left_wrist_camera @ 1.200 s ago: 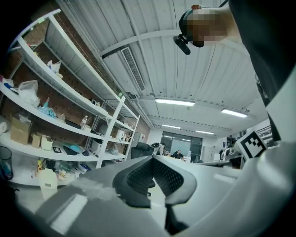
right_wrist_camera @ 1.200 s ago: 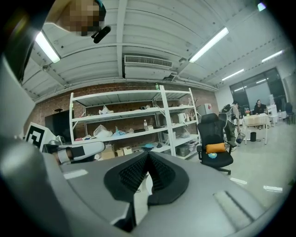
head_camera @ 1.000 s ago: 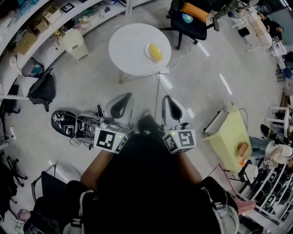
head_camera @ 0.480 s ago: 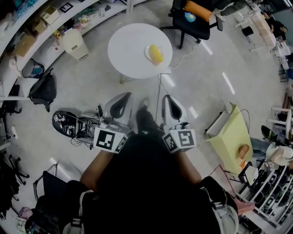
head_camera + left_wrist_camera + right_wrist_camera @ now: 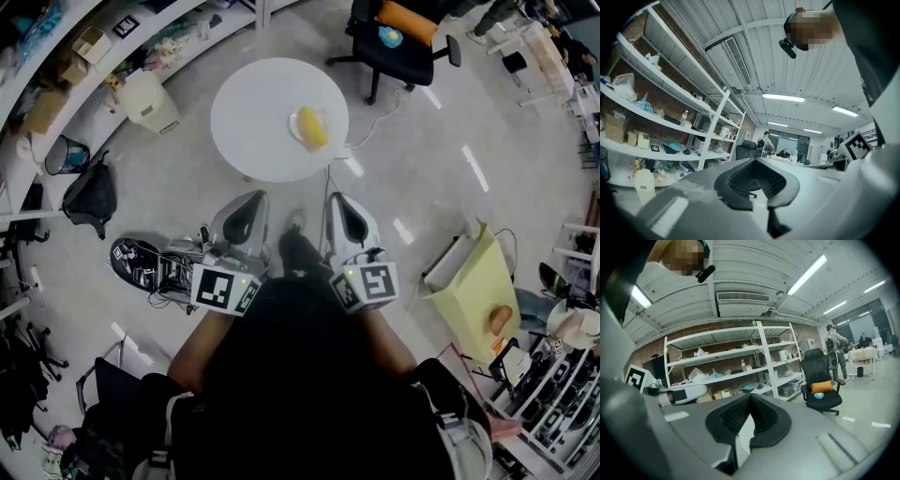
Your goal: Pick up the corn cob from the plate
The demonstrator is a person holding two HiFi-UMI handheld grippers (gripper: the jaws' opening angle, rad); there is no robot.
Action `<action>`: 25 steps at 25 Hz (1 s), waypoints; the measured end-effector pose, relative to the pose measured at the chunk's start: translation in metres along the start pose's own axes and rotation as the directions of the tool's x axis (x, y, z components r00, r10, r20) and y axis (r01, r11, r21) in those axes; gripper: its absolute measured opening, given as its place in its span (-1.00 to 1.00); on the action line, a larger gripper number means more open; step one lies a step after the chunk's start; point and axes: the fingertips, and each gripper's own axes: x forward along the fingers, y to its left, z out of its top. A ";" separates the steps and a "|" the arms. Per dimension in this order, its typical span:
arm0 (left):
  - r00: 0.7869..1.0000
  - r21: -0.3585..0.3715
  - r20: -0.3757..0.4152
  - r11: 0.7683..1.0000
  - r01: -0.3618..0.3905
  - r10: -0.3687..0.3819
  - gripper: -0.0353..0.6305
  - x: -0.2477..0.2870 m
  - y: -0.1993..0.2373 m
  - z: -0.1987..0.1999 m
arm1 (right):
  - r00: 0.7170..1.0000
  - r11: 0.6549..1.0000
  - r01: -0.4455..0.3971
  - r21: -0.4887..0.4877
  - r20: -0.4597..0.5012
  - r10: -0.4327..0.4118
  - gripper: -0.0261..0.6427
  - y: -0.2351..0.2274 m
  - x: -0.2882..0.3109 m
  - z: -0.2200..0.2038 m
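A yellow corn cob lies on a small white plate at the right side of a round white table. My left gripper and right gripper are held side by side over the floor, short of the table's near edge and pointing toward it. Both are shut with nothing between the jaws. In the left gripper view the left gripper shows its dark pads closed together. The right gripper looks the same in the right gripper view. Neither gripper view shows the corn.
A black office chair with an orange cushion stands beyond the table. White shelving and a white bin are at the left. A black bag, floor cables and a yellow box flank me.
The table with the corn has come nearer in the head view and shifted slightly left. Both grippers keep their places side by side and stay shut.
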 end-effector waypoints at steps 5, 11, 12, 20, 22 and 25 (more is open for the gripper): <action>1.000 0.002 -0.021 1.000 -0.008 0.008 -0.88 0.038 -0.001 -0.002 | 1.000 1.000 -0.018 0.013 -0.009 0.018 -0.90 -0.029 0.025 0.009; 0.999 0.009 -0.038 0.999 -0.032 0.033 -0.88 0.081 0.000 -0.002 | 0.998 0.998 -0.054 0.020 -0.021 0.054 -0.90 -0.062 0.052 0.018; 0.999 0.012 -0.040 0.999 -0.034 0.035 -0.88 0.088 -0.001 -0.002 | 0.998 0.998 -0.060 0.023 -0.022 0.060 -0.90 -0.067 0.056 0.020; 0.996 0.027 -0.059 0.998 -0.062 0.063 -0.88 0.136 -0.009 -0.009 | 0.994 0.994 -0.106 0.012 -0.027 0.106 -0.89 -0.110 0.081 0.030; 0.996 0.032 -0.056 0.997 -0.070 0.072 -0.88 0.143 -0.011 -0.009 | 0.993 0.993 -0.117 0.017 -0.032 0.118 -0.90 -0.116 0.086 0.030; 0.995 0.037 -0.051 0.996 -0.084 0.086 -0.88 0.150 -0.014 -0.008 | 0.990 0.991 -0.130 0.028 -0.059 0.131 -0.90 -0.123 0.092 0.026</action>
